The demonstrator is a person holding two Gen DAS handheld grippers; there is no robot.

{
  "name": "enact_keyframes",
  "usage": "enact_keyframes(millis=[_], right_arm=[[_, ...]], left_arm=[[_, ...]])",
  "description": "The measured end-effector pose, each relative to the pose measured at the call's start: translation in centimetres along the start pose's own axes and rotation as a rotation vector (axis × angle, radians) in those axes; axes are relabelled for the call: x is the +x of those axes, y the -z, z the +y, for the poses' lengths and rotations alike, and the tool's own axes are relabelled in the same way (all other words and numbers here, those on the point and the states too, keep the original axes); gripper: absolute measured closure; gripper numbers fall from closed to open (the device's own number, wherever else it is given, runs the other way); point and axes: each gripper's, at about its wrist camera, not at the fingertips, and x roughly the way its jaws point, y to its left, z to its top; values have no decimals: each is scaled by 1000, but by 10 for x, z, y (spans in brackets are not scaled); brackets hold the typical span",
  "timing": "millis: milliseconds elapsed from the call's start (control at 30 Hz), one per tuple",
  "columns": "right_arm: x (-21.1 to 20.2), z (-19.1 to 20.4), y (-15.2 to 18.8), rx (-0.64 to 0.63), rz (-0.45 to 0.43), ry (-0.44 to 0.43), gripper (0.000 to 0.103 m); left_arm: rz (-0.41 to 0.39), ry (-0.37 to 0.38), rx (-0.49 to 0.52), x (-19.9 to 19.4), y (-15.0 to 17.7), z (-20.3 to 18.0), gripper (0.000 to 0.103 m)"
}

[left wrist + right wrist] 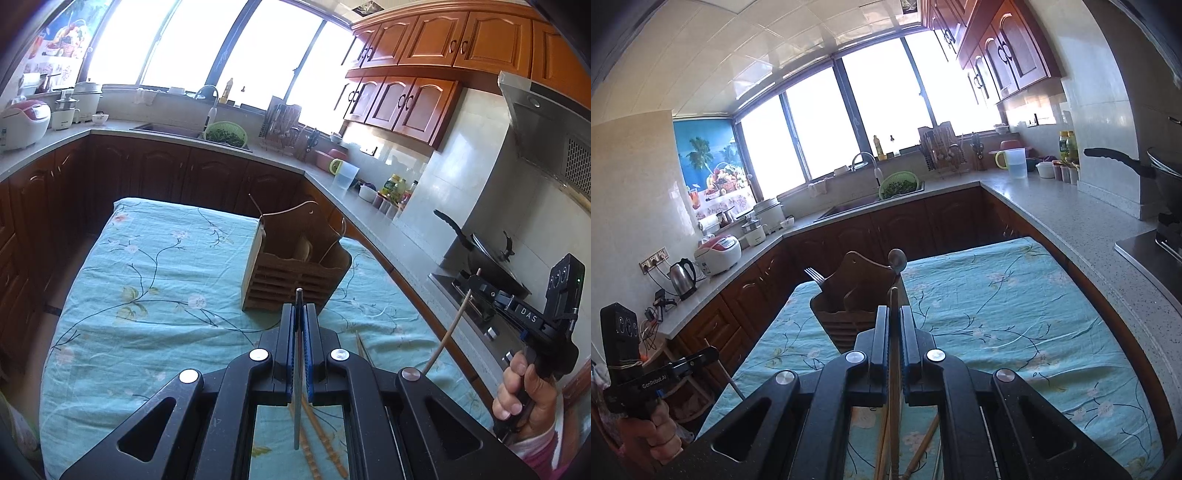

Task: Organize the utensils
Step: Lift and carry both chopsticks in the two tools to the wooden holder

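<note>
Left gripper (300,314) clamped tight on a thin grey metal stick (297,369), tip poking out past the fingers. Right gripper (894,321) pinched on a wooden chopstick (894,369); same chopstick (448,330) seen from the left view. Both are above the floral cloth table (147,277). Wooden utensil holder (291,266) stands just ahead, fork (814,275) and spoon (897,259) in it. Loose chopsticks (923,450) lie on the cloth below.
</note>
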Motion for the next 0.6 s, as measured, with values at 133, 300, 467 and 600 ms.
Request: enact_keyframes(millis=[133,300,467,600], right_arm=[[5,-2,-2,19,-8,-8,98],[15,-1,-11,35,-32,-10,98],[29,4,-31,47,-85,-14,98],[42,11,-55,49,-141,-18,98]], left_arm=[[-11,1,2,5,-7,-1,101],[-40,9,1,11,-23,-1,101],[-94,12,12,19,-46,-2,101],[-153,-2,33,29,-70,-5,101]])
